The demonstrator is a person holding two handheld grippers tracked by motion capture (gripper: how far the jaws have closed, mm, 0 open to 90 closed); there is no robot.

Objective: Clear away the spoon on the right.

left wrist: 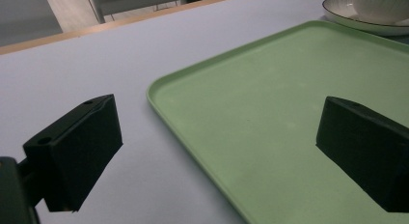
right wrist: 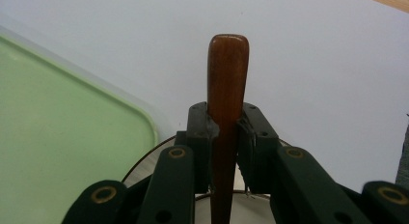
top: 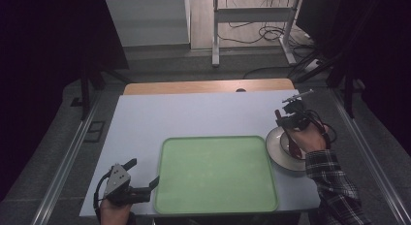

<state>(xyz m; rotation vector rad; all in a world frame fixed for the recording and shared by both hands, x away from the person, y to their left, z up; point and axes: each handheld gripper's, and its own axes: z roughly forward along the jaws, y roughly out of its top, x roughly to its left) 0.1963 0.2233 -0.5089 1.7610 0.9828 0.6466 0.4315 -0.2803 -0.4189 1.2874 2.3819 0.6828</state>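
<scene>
- The right gripper (right wrist: 226,122) has its two black jaws pressed on a slim brown wooden handle (right wrist: 227,74), one pad on each side; the rounded tip sticks out past the jaws. What the handle belongs to lies below the frame, so I cannot tell.
- In the high view the right gripper (top: 287,119) hangs over a white round plate with a dark rim (top: 276,150), which sits just off the tray's 3 o'clock edge. A white bowl or cup (left wrist: 381,4) stands on that plate; the handle probably rises from it, which would explain the upright hold.
- The pale green rectangular plastic tray (top: 215,174) lies bare at the table's near middle, a likely landing place for what is being lifted.
- The left gripper (top: 140,181) rests at the tray's 9 o'clock, jaws wide apart with nothing between them. In its own view one black pad (left wrist: 79,147) stands over the light grey tabletop (top: 194,113) and the other over the tray's rim, as if ready to steady it.
</scene>
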